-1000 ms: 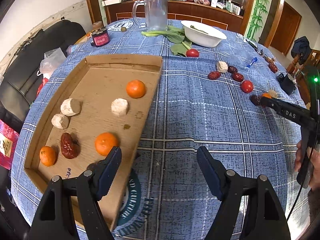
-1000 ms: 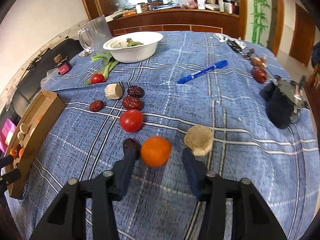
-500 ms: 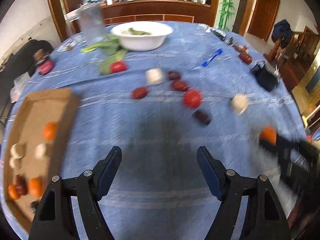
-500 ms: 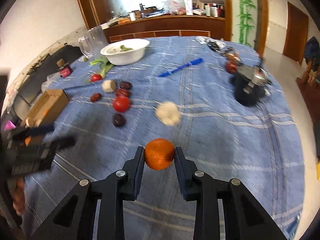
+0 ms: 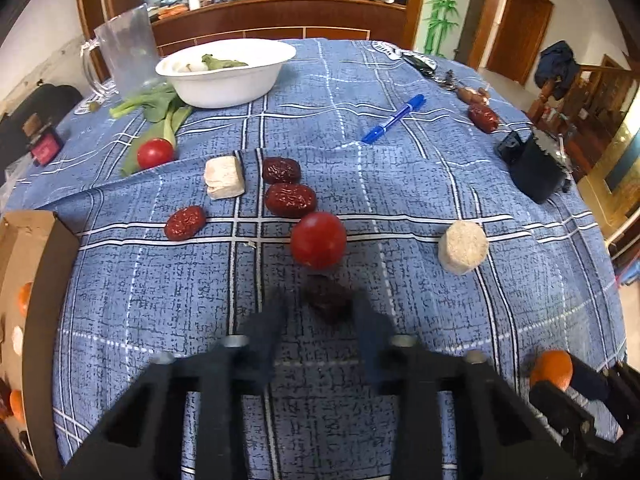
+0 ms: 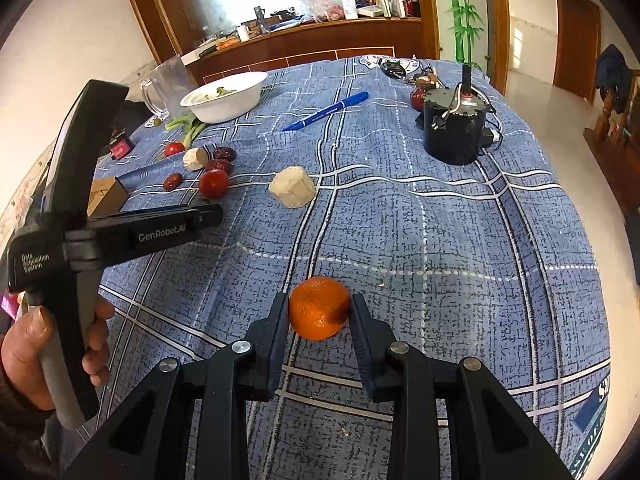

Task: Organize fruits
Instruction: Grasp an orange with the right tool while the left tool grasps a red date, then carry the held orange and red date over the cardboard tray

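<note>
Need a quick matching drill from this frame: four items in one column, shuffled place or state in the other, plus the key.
1. tangerine
2. dark date
3. blue pen
4. leafy greens

A. lies beside the white bowl
B. clamped in the right gripper
C. between the open fingers of the left gripper
D. lies alone on the far cloth

Pairs: 1-B, 2-C, 3-D, 4-A
</note>
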### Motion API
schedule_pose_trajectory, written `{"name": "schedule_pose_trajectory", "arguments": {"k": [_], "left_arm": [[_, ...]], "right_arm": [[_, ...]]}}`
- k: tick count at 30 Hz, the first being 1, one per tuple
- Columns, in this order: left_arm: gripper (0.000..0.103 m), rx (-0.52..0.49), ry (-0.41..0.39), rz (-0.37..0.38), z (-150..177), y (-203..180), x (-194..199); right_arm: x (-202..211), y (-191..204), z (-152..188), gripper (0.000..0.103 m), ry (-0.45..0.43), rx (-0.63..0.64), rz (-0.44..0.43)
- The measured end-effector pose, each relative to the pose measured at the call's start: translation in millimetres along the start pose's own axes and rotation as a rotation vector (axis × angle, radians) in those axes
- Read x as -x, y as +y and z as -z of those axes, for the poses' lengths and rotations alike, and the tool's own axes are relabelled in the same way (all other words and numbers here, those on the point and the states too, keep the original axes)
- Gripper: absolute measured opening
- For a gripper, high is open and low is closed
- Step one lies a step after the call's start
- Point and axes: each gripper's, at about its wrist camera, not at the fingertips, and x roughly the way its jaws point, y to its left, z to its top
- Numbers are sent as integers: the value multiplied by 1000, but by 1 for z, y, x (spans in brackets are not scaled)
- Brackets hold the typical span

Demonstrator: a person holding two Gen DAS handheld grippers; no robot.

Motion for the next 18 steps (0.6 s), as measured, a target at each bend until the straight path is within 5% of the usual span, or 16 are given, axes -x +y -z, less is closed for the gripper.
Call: {"name": "schedule_pose_trajectory", "arguments": {"k": [18], "left_arm": [[23,30,14,102,83,67,82]], "right_arm": [[12,49,20,33,-34,65,23]]}}
